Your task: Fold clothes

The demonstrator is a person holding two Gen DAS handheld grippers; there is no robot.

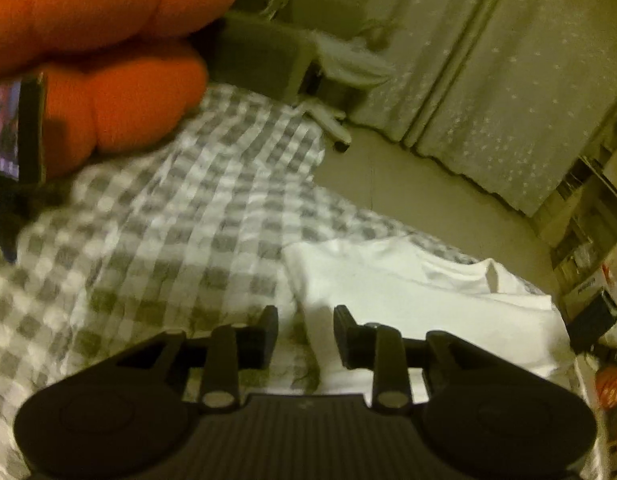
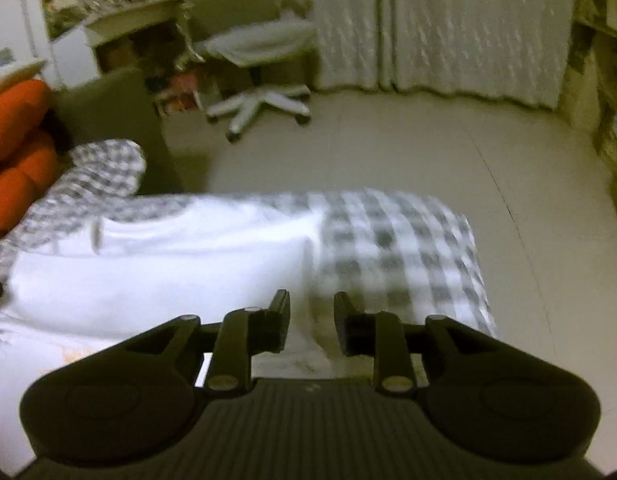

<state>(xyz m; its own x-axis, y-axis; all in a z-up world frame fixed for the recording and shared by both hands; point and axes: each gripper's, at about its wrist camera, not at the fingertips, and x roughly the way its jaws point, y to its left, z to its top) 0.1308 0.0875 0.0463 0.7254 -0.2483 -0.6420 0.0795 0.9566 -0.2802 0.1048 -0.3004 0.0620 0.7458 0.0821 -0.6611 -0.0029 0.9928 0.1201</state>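
An orange cushion (image 1: pixel 100 52) fills the far left of the left wrist view, with a dark-framed screen (image 1: pixel 16 132) just below it at the left edge. Beneath them spreads a grey-and-white checked bedcover (image 1: pixel 168 216), rumpled and blurred, running from the near left to the bed's far edge. The left tongs (image 1: pixel 305 336) hang above it with their fingers apart and nothing between them. To their right, on the near right part of the cover, lies the white garment (image 1: pixel 408 292), folded over with a raised crease along its far side. Beyond the bed comes pale floor (image 1: pixel 408 184), then long white curtains (image 1: pixel 488 60) dotted with small sparkles; a shelf unit (image 1: pixel 588 220) stands at the far right.

In the right wrist view the white garment (image 2: pixel 160 264) lies on the left half of the cover, the checked cloth bare to its right. The right tongs (image 2: pixel 311 320) are likewise parted and empty, above the garment's right edge. A white swivel chair (image 2: pixel 264 80) stands far off on the floor before the curtains.
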